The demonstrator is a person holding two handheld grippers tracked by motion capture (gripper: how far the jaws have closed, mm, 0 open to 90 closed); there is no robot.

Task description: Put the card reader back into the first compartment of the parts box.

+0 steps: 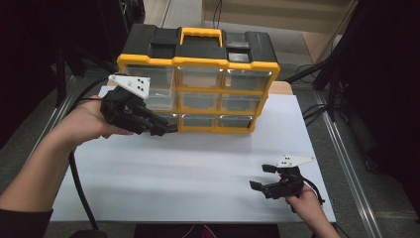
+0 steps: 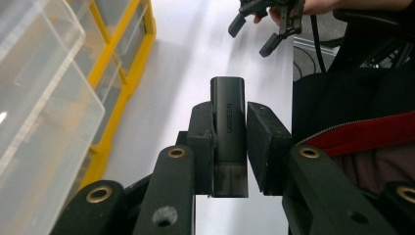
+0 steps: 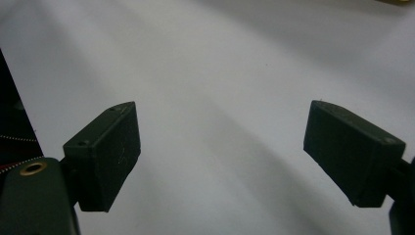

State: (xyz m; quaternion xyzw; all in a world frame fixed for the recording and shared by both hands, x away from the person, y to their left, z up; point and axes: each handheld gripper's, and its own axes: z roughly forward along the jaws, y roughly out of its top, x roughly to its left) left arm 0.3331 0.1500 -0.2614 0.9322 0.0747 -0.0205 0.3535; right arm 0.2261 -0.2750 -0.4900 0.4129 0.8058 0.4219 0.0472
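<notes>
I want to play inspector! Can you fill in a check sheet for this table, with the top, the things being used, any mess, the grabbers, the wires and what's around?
Surface: white table top, bare in front.
Job's things: small dark adapter with printed lettering; yellow and black drawer box at the back, clear drawers.
Clutter: nothing seen.
Grippers: left gripper shut on the adapter, held beside the drawer box; right gripper open, nothing between its jaws, low over the table.
Cables: black cable trailing from the left gripper.
Surroundings: grey floor, metal rail on the right, dark at both sides.
</notes>
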